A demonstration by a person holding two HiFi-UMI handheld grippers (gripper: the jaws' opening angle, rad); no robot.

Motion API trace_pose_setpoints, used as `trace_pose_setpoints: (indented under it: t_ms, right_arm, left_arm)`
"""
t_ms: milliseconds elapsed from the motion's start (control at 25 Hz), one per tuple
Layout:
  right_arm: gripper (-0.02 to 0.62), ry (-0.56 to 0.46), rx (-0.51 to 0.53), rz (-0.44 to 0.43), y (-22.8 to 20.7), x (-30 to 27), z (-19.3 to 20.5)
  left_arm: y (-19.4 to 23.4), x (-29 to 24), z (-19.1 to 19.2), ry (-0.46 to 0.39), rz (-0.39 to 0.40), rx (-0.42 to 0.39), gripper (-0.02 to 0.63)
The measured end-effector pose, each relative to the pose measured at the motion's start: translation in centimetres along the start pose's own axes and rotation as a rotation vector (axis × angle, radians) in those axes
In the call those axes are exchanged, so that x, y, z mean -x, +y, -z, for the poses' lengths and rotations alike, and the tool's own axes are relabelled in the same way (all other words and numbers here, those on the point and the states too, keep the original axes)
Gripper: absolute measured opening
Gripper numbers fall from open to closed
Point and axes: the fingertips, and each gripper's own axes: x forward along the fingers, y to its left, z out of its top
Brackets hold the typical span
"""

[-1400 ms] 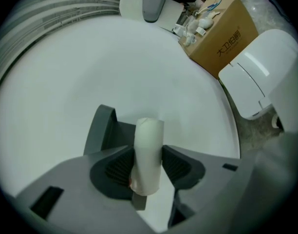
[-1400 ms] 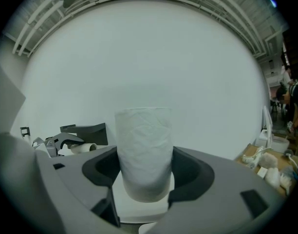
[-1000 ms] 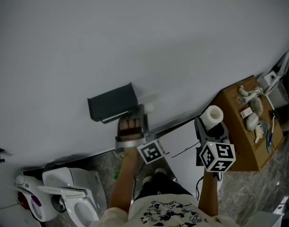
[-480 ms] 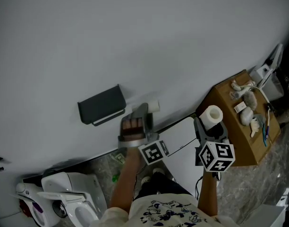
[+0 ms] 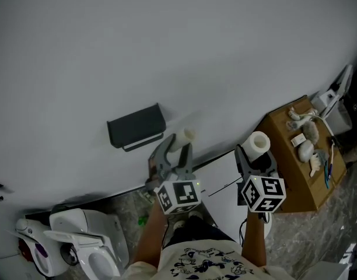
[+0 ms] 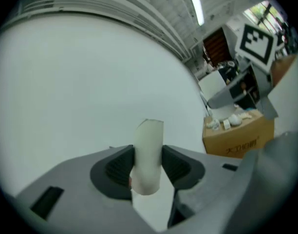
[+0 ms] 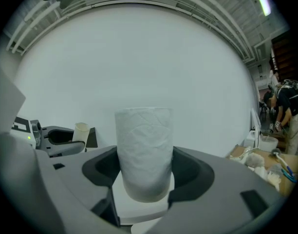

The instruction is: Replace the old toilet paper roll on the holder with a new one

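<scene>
- Two grips at once here. The left gripper (image 6: 148, 167) has its jaws pinched on the bare off-white cardboard tube (image 6: 149, 152), which pokes up past the pads.
- The right gripper (image 7: 145, 172) has its jaws clamped on the fat new white toilet paper roll (image 7: 144, 150). Its long axis is upright, with the open end facing the head camera.
- The dark grey box-shaped holder (image 5: 136, 126) is on the pale wall, up and to the left of both grippers and touching neither. I can't make out its spindle from here.
- The left gripper is the nearer one, sitting between the holder and the new roll. I reckon the tube hand has to clear out before the roll can go leftwards.
- My guess is the roll also needs tipping so it lies along the holder.
- A brown cardboard box (image 5: 289, 168) sits off to the right.
</scene>
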Motion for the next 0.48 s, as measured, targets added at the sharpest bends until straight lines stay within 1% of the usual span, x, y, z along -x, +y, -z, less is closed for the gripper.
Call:
trace_pose_setpoints:
  t_ms: [160,280,400,480]
  right_arm:
    - [0.311,-0.003,0.008,-0.03,1.8,-0.2,-0.2]
    - [0.311,-0.002,0.011,-0.052,3.1,-0.3,0.0]
    - [0.311,-0.001,0.01,-0.075,4.3,-0.5,0.2]
    - [0.311,0.0,0.01,-0.09,5.0,-0.6,0.2]
  left_arm:
    - [2.5,2.0,-0.7,-0.085,0.046,0.256,0.184]
    - [4.7,3.6,-0.8,-0.132,0.055,0.427,0.184]
    - [6.7,5.2,-0.5,-0.176,0.035,0.545,0.184]
    - [7.8,6.3,-0.1,-0.196,0.008,0.591,0.184]
